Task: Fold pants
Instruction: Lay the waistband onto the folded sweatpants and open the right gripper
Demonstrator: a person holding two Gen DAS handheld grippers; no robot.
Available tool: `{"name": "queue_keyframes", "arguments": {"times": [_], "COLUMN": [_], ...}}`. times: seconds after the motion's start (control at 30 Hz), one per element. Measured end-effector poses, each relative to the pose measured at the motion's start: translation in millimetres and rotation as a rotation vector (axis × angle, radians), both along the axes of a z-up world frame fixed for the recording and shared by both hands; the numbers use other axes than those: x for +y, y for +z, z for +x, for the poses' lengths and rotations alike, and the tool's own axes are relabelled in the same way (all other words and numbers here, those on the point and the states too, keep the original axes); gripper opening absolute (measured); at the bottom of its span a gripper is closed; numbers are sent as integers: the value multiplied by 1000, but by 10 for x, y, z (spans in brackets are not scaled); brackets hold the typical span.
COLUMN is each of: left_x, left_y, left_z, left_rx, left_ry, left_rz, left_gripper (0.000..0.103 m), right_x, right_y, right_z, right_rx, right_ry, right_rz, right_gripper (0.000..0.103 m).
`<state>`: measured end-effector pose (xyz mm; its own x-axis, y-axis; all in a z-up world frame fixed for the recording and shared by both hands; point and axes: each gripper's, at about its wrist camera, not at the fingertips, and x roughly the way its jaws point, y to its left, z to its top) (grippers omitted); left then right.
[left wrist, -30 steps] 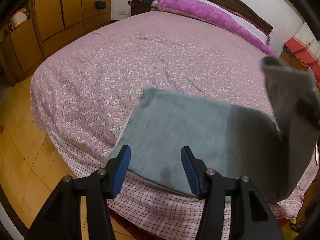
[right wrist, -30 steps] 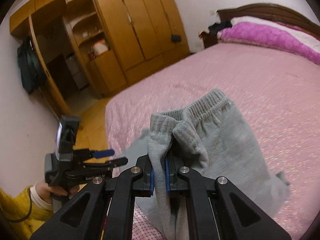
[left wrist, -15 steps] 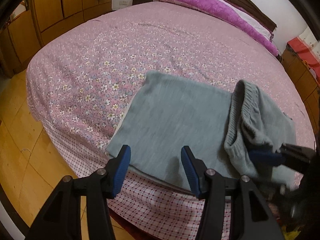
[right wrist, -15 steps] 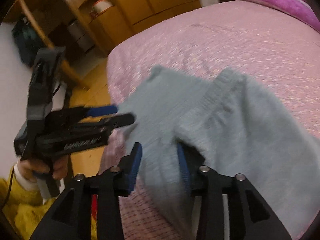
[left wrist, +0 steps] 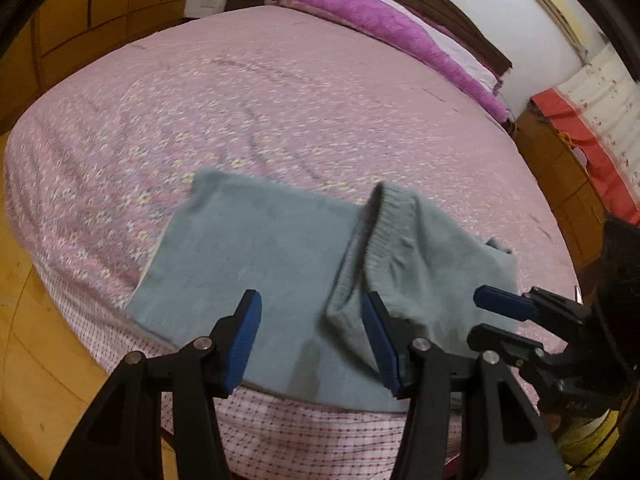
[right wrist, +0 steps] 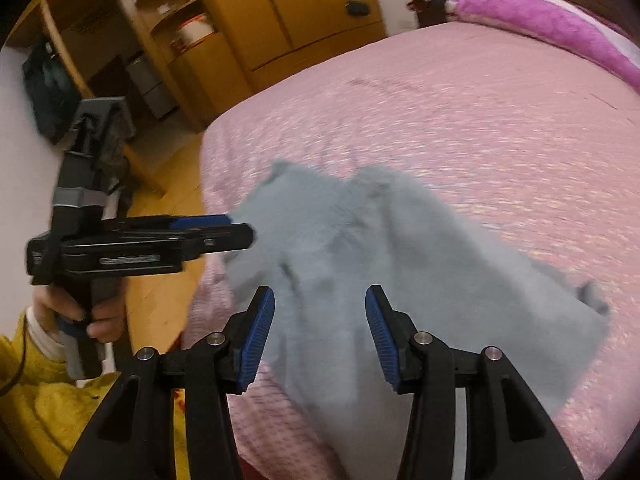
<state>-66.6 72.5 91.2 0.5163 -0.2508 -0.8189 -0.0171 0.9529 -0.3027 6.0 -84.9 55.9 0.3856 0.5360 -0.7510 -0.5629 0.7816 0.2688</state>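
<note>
The grey pants [left wrist: 256,264] lie on the near edge of the bed [left wrist: 280,92], on its pink flowered cover. They are folded into a flat rectangle, with the ribbed waistband end [left wrist: 384,216] doubled back on top of the right part, its edge standing up in a loose ridge. The near hem of the fabric hangs just over the bed's edge, above the checked side of the cover.

The left gripper [left wrist: 312,340] hovers over the near middle of the pants, pointing down at a slant. Its blue-padded jaws stand apart with nothing clamped between them; the fold's near corner sits just beside the right pad but is not pinched.

The right gripper [right wrist: 320,320] is over the right part of the pants, also tilted down. Its jaws are parted and no cloth is caught in them: the fabric lies below and beyond the pads. From the left camera it shows at the right, low over the bed's edge [left wrist: 492,320].

A hand [right wrist: 76,312] in a yellow sleeve [right wrist: 36,392] grips the left tool's handle.

At the far side lie a purple blanket [left wrist: 380,24] and the dark headboard [left wrist: 440,4]; wooden wardrobes [right wrist: 280,8] stand to the left.
</note>
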Motion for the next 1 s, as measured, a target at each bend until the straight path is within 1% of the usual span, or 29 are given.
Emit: {"name": "queue_keyframes", "arguments": {"times": [0.1, 0.2, 0.27, 0.3, 0.33, 0.4, 0.47, 0.6, 0.67, 0.8, 0.93, 1.0], "left_x": [-59, -35, 7, 34, 64, 93, 104, 21, -47, -179, -273, -311], "left_y": [11, -7, -17, -27, -39, -55, -66, -69, -70, -106, -175, -218], "left_z": [32, 22, 2, -7, -23, -30, -23, 13, 49, 117, 166, 194], "left_rx": [-4, 9, 16, 20, 22, 28, 32, 34, 32, 41, 58, 69], "left_ry": [-4, 14, 34, 45, 52, 64, 63, 32, 8, -31, -58, -64], "left_rz": [39, 50, 48, 46, 44, 34, 15, -26, -36, -44, -47, -39], "left_gripper": [55, 55, 55, 55, 55, 55, 55, 55, 55, 55, 55, 55], "right_x": [-13, 125, 214, 271, 315, 415, 474, 380, 292, 63, -157, -162], "right_y": [-64, -161, -227, -277, -327, -445, -527, -450, -344, -108, 111, 174], "right_z": [24, 4, 0, -2, -11, -46, -87, -96, -102, -85, 91, 220], "right_rx": [47, 54, 68, 93, 119, 169, 204, 217, 197, 97, 12, -16], "right_ry": [-15, 34, 60, 87, 117, 177, 212, 214, 194, 152, 84, 62], "right_rz": [23, 11, 13, 26, 37, 31, 11, 36, 12, -65, -134, -166], "right_gripper": [41, 41, 37, 31, 29, 29, 29, 29, 29, 29, 31, 31]}}
